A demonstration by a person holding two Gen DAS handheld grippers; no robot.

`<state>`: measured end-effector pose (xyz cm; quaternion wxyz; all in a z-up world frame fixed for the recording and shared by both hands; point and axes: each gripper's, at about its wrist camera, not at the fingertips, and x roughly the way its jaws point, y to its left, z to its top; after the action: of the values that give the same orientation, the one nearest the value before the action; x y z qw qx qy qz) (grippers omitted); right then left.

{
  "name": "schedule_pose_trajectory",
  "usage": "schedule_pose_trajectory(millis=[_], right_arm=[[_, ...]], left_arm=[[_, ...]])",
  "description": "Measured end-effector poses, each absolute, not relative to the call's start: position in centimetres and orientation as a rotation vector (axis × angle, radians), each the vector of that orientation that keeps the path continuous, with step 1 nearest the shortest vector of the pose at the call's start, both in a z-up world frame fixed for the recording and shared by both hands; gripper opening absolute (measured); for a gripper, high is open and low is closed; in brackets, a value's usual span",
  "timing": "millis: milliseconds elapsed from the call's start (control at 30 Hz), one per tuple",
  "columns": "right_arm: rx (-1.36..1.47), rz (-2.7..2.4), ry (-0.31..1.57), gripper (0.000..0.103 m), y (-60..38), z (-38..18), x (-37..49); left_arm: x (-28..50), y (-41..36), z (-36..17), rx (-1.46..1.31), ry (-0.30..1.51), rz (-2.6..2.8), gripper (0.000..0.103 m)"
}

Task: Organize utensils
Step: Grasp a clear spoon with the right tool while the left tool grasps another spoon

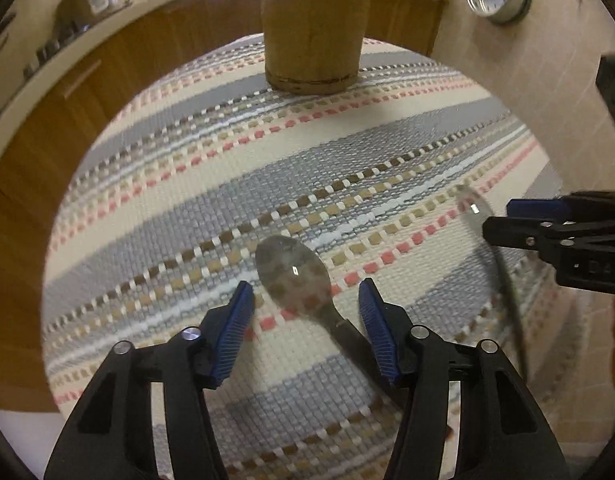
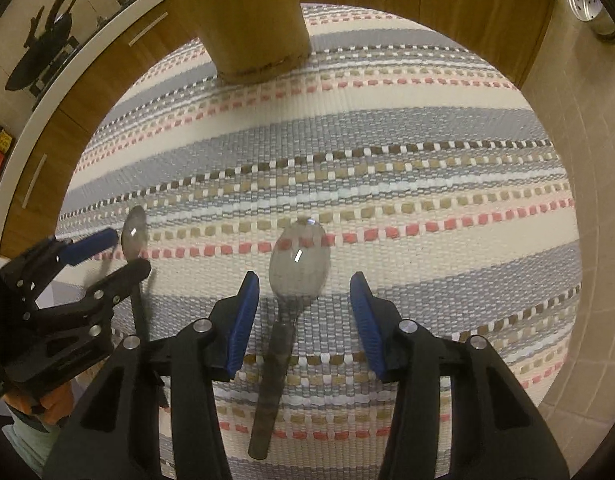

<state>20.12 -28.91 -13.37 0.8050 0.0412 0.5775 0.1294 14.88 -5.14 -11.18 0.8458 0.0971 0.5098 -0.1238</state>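
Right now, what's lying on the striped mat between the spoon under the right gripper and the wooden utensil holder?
Nothing: the right wrist view shows only bare striped woven mat between the steel spoon and the round wooden holder.

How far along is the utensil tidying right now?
Nothing visibly done: both spoons lie on the striped mat. In hand: left gripper straddles one spoon, right gripper the other spoon, fingers open. Left: gripping both, carrying them to the wooden holder.
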Motion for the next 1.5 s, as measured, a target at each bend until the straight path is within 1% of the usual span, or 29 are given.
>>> schedule_pose_trajectory(millis=[33,67,233,300,367,567,600,633,667,700,733,767,800,833,900,933,1033,1100,1167,1200,1233,1333,1400,1433,1467,1500], right_arm=[[0.084,0.280,1.240,0.044,-28.8,-13.5,20.2],[0.075,0.284,1.242,0.044,-28.5,-13.5,20.2],[0.049,0.286,1.263,0.044,-27.4,-14.2,20.7],[0.035,0.274,1.266,0.044,-27.0,-14.2,20.9],[0.015,0.263,1.271,0.044,-26.2,-14.2,21.2],[-0.037,0.235,1.306,0.044,-23.9,-14.5,22.4],[-0.040,0.235,1.311,0.044,-23.7,-14.5,22.5],[-0.043,0.235,1.314,0.044,-23.4,-14.6,22.7],[-0.050,0.232,1.316,0.044,-23.2,-14.6,22.7],[-0.063,0.225,1.319,0.044,-22.8,-14.8,22.9],[-0.071,0.222,1.322,0.044,-22.7,-14.8,22.9],[-0.082,0.218,1.326,0.044,-22.4,-14.8,23.0],[-0.090,0.216,1.329,0.044,-22.2,-14.8,23.1],[-0.100,0.217,1.332,0.044,-22.0,-14.9,23.3],[-0.112,0.223,1.337,0.044,-21.7,-14.9,23.5],[-0.112,0.226,1.339,0.044,-21.6,-15.0,23.7],[-0.127,0.224,1.344,0.044,-21.9,-14.9,23.8],[-0.136,0.227,1.359,0.043,-21.7,-14.9,24.2],[-0.136,0.243,1.369,0.036,-21.5,-14.9,24.6],[-0.132,0.243,1.369,0.034,-21.5,-14.8,24.7],[-0.128,0.243,1.366,0.029,-21.5,-14.7,24.8],[-0.112,0.256,1.338,0.029,-21.9,-14.7,24.8],[-0.106,0.272,1.314,0.029,-22.3,-14.7,24.5],[-0.074,0.289,1.310,0.029,-22.6,-14.5,24.3],[-0.028,0.313,1.310,0.029,-22.9,-14.4,24.2],[0.002,0.328,1.308,0.029,-23.5,-14.2,23.9]], left_arm=[[15.1,-5.3,-11.1,0.236,1.069,-0.255,0.037],[15.3,-5.2,-10.9,0.254,1.067,-0.269,0.034],[16.0,-4.4,-10.6,0.281,1.083,-0.441,0.026],[16.0,-4.2,-10.2,0.310,1.079,-0.514,0.020],[15.8,-3.9,-9.7,0.339,1.087,-0.615,0.010],[17.1,-3.6,-10.4,0.338,1.145,-0.649,0.009],[17.3,-3.6,-10.4,0.326,1.147,-0.625,0.011],[17.3,-3.7,-10.4,0.310,1.148,-0.620,0.016],[17.2,-3.8,-10.2,0.291,1.149,-0.634,0.028],[17.1,-4.2,-10.1,0.281,1.152,-0.646,0.038],[16.9,-4.7,-10.0,0.297,1.147,-0.627,0.055],[16.8,-5.0,-9.9,0.322,1.140,-0.604,0.057],[16.8,-5.6,-10.0,0.356,1.132,-0.574,0.057],[17.0,-6.1,-10.3,0.377,1.129,-0.542,0.056],[17.7,-7.0,-11.0,0.387,1.147,-0.509,0.046],[17.8,-7.2,-11.3,0.390,1.155,-0.509,0.044],[17.9,-8.5,-11.5,0.444,1.154,-0.483,0.044],[18.1,-9.4,-11.5,0.466,1.171,-0.474,0.042],[18.3,-10.3,-11.4,0.478,1.200,-0.496,0.031],[18.3,-10.4,-11.4,0.488,1.201,-0.494,0.031],[18.3,-10.6,-11.4,0.496,1.197,-0.495,0.029],[18.6,-10.1,-11.3,0.434,1.190,-0.522,0.027],[18.8,-9.1,-10.4,0.328,1.145,-0.565,0.019],[18.8,-8.5,-9.7,0.292,1.121,-0.573,0.011],[18.9,-7.9,-9.0,0.259,1.110,-0.571,0.000],[19.0,-7.5,-8.5,0.223,1.106,-0.591,0.000]])
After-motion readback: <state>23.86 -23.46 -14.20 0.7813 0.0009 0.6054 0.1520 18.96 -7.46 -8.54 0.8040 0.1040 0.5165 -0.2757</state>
